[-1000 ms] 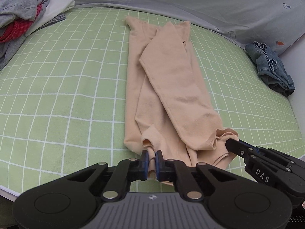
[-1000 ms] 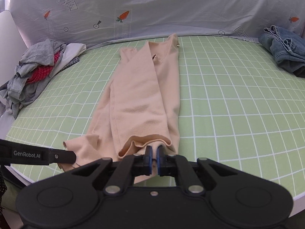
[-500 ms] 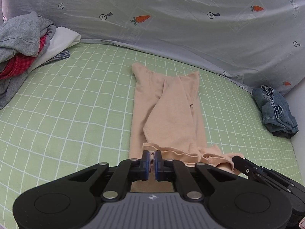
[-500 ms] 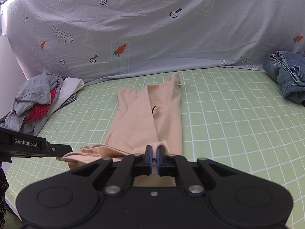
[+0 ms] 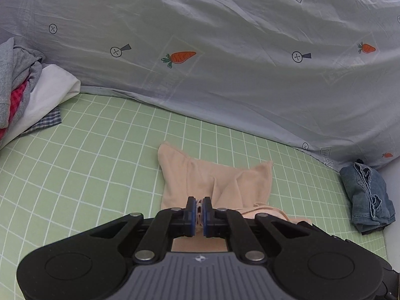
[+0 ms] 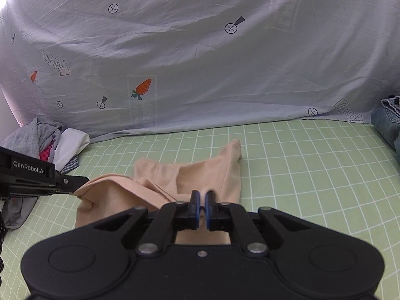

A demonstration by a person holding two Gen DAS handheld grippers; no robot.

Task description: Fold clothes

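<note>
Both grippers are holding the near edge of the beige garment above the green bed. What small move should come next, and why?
Probably carry the held edge a little further toward the far end, then lower it. The left gripper and right gripper are both shut on the beige garment, whose near part is lifted and doubled over while its far end lies flat on the green checked sheet, not yet met.

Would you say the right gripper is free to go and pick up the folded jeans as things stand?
Probably not yet: the right gripper is shut on the beige garment. The jeans lie unobstructed at the green sheet's far right edge.
</note>
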